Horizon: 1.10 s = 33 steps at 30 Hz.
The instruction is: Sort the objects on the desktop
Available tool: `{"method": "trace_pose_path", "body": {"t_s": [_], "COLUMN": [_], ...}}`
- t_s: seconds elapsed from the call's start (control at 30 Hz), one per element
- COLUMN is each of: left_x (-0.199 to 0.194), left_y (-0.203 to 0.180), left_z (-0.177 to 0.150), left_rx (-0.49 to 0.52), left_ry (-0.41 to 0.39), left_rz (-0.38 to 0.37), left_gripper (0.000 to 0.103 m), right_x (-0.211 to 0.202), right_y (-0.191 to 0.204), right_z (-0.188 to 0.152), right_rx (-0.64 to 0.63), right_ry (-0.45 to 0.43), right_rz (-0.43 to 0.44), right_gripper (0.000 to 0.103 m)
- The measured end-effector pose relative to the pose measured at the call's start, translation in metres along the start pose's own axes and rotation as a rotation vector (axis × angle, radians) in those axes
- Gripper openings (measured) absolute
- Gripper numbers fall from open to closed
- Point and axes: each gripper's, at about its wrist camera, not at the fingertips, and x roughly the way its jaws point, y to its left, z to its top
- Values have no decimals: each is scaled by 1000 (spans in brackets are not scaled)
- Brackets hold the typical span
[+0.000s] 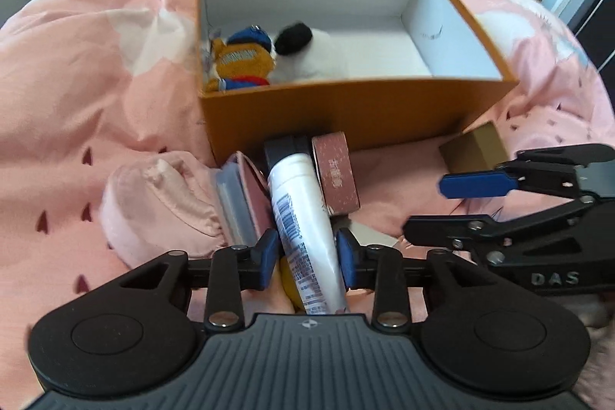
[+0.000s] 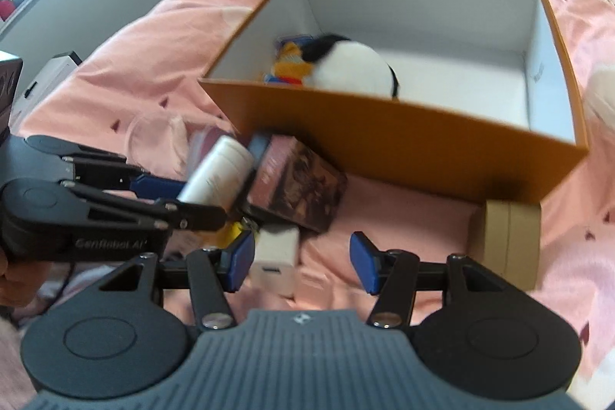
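Note:
My left gripper (image 1: 307, 260) is shut on a white tube with a black cap (image 1: 300, 202), its blue pads pressing both sides. The tube points toward the orange box (image 1: 346, 110). In the right wrist view the same tube (image 2: 219, 171) is held tilted up by the left gripper (image 2: 203, 198). The box (image 2: 423, 141) holds an orange and blue plush toy (image 1: 242, 60) and a white and black plush (image 1: 307, 52). My right gripper (image 2: 301, 260) stands open over the pink bedding, nothing between its fingers; a white charger (image 2: 275, 256) lies just by its left finger.
In front of the box lie a patterned pink box (image 1: 334, 175), a grey and pink case (image 1: 238, 206), a beige box (image 2: 507, 241) and a pink cloth piece (image 1: 153, 206). A yellow thing (image 1: 288, 279) shows under the tube. Pink bedding (image 1: 96, 83) lies all around.

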Motion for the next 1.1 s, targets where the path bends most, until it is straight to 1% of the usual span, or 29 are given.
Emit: {"method": "trace_pose_path", "body": {"t_s": [0.03, 0.1, 0.2, 0.3, 0.37, 0.43, 0.5, 0.63, 0.77, 0.83, 0.9, 0.93, 0.97, 1.0, 1.03, 1.1], "left_x": [-5, -15, -30, -38, -38, -37, -36, -25, -13, -10, -6, -5, -3, -2, -1, -1], "left_y": [3, 8, 18, 34, 49, 62, 72, 90, 107, 110, 112, 113, 113, 111, 110, 106], "left_z": [1, 5, 11, 15, 16, 16, 16, 15, 10, 7, 5, 4, 4, 3, 2, 3], "left_rx": [-5, -13, -28, -72, -125, -178, -220, -282, -373, -394, -410, -416, -419, -421, -423, -414], "left_ry": [-8, -27, -68, -96, -94, -93, -88, -50, 3, 6, 9, 9, 9, 7, 3, -4], "left_rz": [1, 23, 71, 122, 161, 182, 186, 154, 108, 90, 72, 62, 54, 42, 28, 33], "left_gripper": [40, 46, 48, 50, 50, 51, 57, 57, 57, 57, 56, 51, 43, 37, 34, 32], "right_x": [0, 0, 3, 11, 19, 31, 43, 65, 83, 89, 94, 95, 95, 94, 93, 89], "right_y": [2, 7, 20, 37, 49, 58, 63, 68, 76, 81, 84, 86, 87, 86, 86, 83], "right_z": [4, 11, 23, 38, 48, 57, 63, 71, 73, 71, 71, 71, 70, 69, 68, 65], "right_rx": [-1, -3, -25, -62, -96, -114, -116, -135, -173, -201, -223, -229, -234, -233, -228, -208], "right_ry": [-6, -15, -21, -23, -22, -9, 16, 41, 68, 74, 72, 70, 64, 57, 51, 27], "right_rz": [13, 46, 104, 158, 159, 157, 148, 125, 95, 80, 68, 66, 65, 64, 67, 66], "right_gripper": [53, 53, 52, 50, 49, 49, 49, 49, 49, 48, 45, 40, 35, 34, 32, 29]}}
